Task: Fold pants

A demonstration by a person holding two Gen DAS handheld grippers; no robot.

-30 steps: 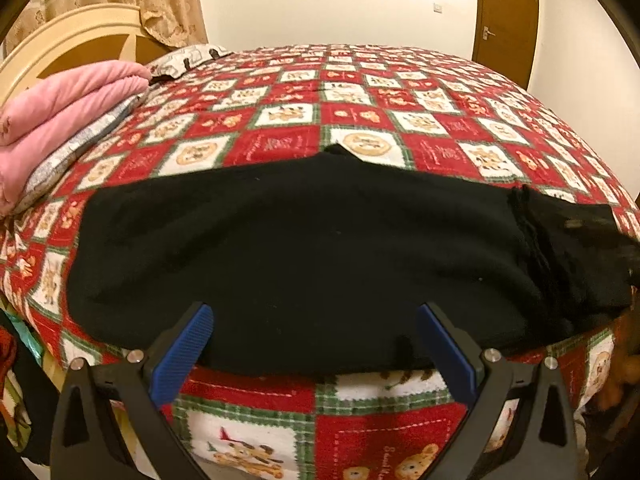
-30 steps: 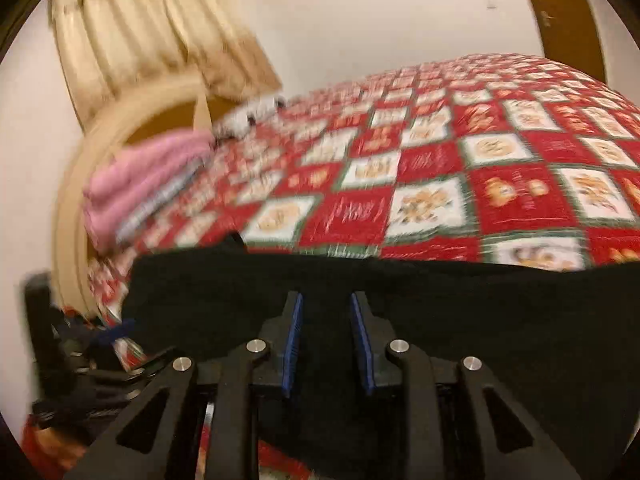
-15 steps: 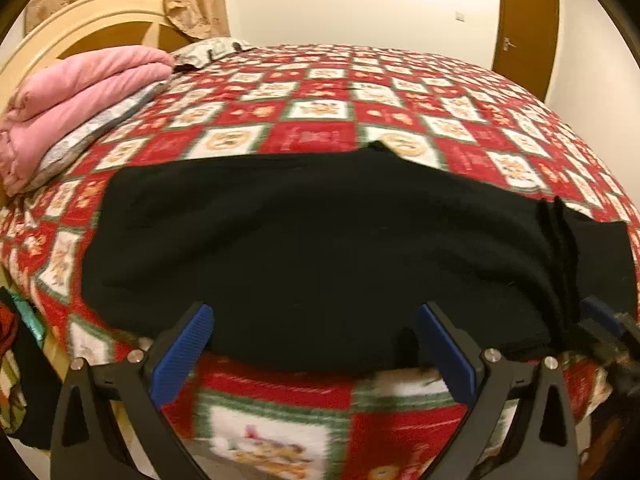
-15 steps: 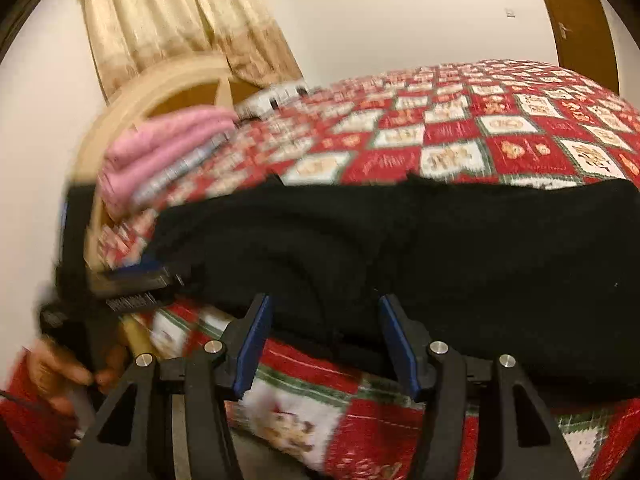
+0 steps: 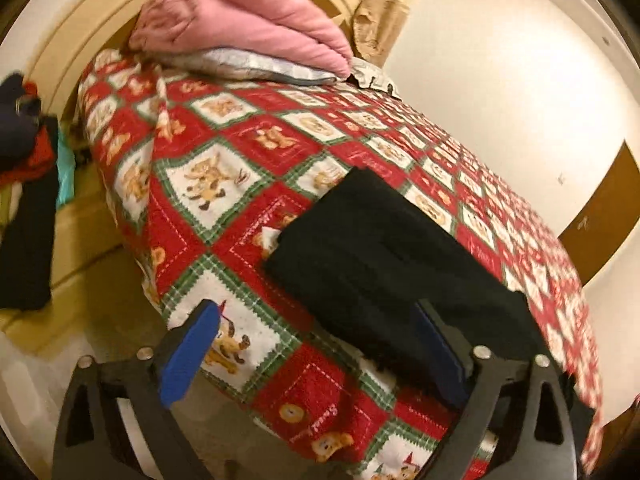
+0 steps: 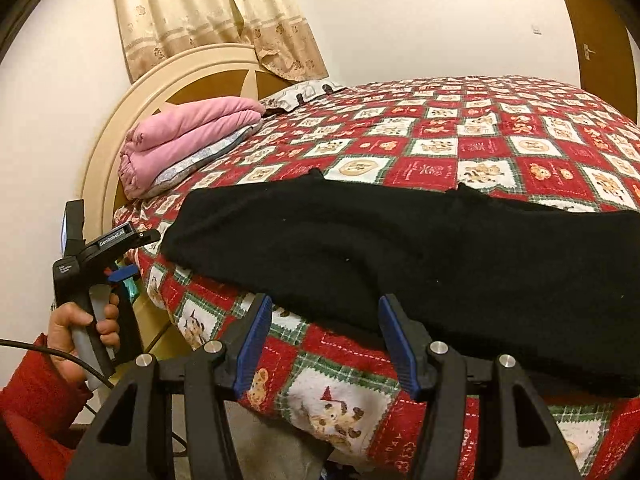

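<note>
The black pants [image 6: 420,252] lie folded lengthwise along the near edge of the bed, on the red patchwork quilt [image 6: 432,168]. My right gripper [image 6: 326,342] is open and empty, just off the bed edge below the pants. My left gripper [image 5: 316,354] is open and empty, tilted, at the bed's near corner; the pants [image 5: 384,264] lie ahead of it on the right, with their edge over its right finger. The left gripper also shows in the right wrist view [image 6: 120,256], held by a hand left of the bed.
A folded pink blanket [image 6: 188,136] lies on a pillow by the cream headboard [image 6: 168,84]. A pile of clothes [image 5: 24,184] lies beside the bed at the left. A brown door [image 6: 596,40] stands at the far right. A curtain [image 6: 212,16] hangs behind the headboard.
My left gripper has swung away to the left end of the bed and tilted. My right gripper has opened, let go of the pants and drawn back off the bed edge.
</note>
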